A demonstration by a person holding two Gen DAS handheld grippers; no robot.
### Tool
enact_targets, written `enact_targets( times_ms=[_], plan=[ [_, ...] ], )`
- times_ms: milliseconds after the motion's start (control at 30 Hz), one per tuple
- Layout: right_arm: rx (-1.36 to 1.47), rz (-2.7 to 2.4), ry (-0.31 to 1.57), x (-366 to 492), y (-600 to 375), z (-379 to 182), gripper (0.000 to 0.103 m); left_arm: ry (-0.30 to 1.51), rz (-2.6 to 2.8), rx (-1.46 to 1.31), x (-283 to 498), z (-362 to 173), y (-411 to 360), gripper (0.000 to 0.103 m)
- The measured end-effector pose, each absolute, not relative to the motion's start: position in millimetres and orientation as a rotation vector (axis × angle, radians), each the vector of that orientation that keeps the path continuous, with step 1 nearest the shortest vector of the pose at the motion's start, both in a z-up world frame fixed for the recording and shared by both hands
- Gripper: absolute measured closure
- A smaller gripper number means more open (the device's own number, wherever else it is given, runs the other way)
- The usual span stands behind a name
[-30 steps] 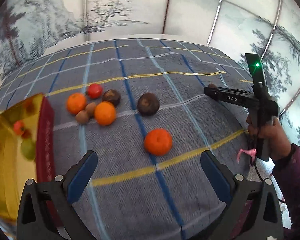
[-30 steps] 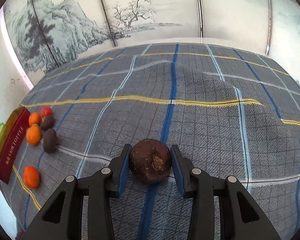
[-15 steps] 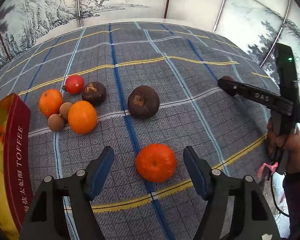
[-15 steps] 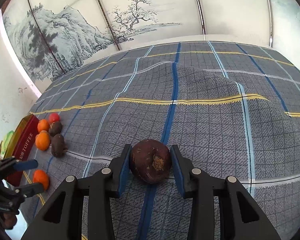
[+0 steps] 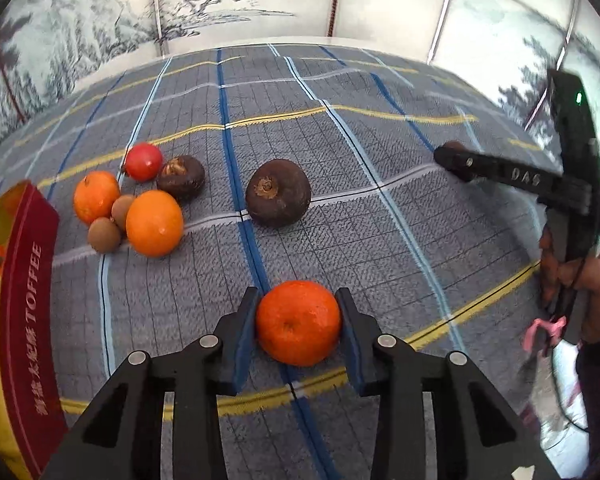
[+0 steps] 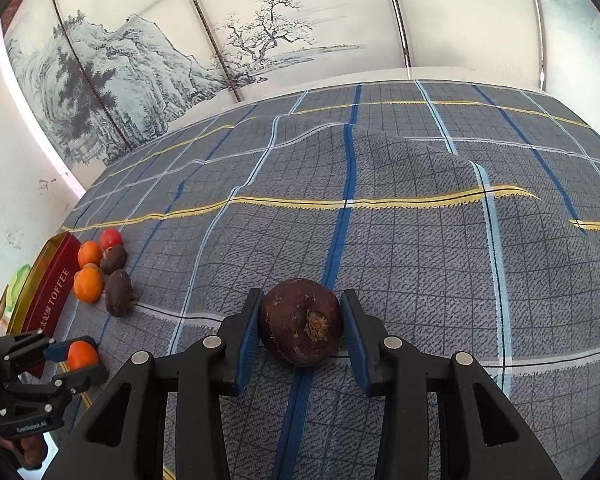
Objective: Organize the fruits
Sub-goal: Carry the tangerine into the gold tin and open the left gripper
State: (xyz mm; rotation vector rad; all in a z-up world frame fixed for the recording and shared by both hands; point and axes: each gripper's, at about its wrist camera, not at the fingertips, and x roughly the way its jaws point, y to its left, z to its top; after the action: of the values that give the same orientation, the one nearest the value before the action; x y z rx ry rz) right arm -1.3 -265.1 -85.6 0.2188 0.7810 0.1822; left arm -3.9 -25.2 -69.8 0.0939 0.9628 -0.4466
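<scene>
An orange [image 5: 298,322] rests on the plaid cloth between the blue pads of my left gripper [image 5: 297,294]. Its jaws are closing and both pads touch the fruit's sides. The right wrist view shows that same left gripper [image 6: 74,356] at the lower left. My right gripper [image 6: 300,294] is shut on a dark brown round fruit [image 6: 300,322], low over the cloth. On the left lie two oranges [image 5: 154,223], a red fruit [image 5: 143,161], two small brown fruits [image 5: 104,235] and two dark brown fruits [image 5: 278,193]. A red and gold toffee tin [image 5: 24,320] stands at the left edge.
The blue-grey plaid cloth [image 6: 380,240] bulges into a hump behind the right gripper. Painted wall panels [image 6: 260,40] close off the far side. A person's hand [image 5: 596,280] holds the right gripper at the right edge. The tin holds a few small fruits.
My left gripper came down and forward over the lone orange, and its jaws went from wide open to closed around it. The right gripper kept still with its dark fruit.
</scene>
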Motion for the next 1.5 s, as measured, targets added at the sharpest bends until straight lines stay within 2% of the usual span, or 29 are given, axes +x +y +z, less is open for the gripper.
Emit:
enact_targets(
  times_ms=[767, 1500],
  plan=[
    [0.163, 0.139, 0.791, 0, -255, -84, 0.063, 0.833, -0.316, -0.04, -27, 8, 61, 0.069],
    [0.121, 0.116, 0.796, 0, -248, -86, 0.063, 0.875, -0.009, 0.051, 17, -14, 181, 0.069]
  ],
)
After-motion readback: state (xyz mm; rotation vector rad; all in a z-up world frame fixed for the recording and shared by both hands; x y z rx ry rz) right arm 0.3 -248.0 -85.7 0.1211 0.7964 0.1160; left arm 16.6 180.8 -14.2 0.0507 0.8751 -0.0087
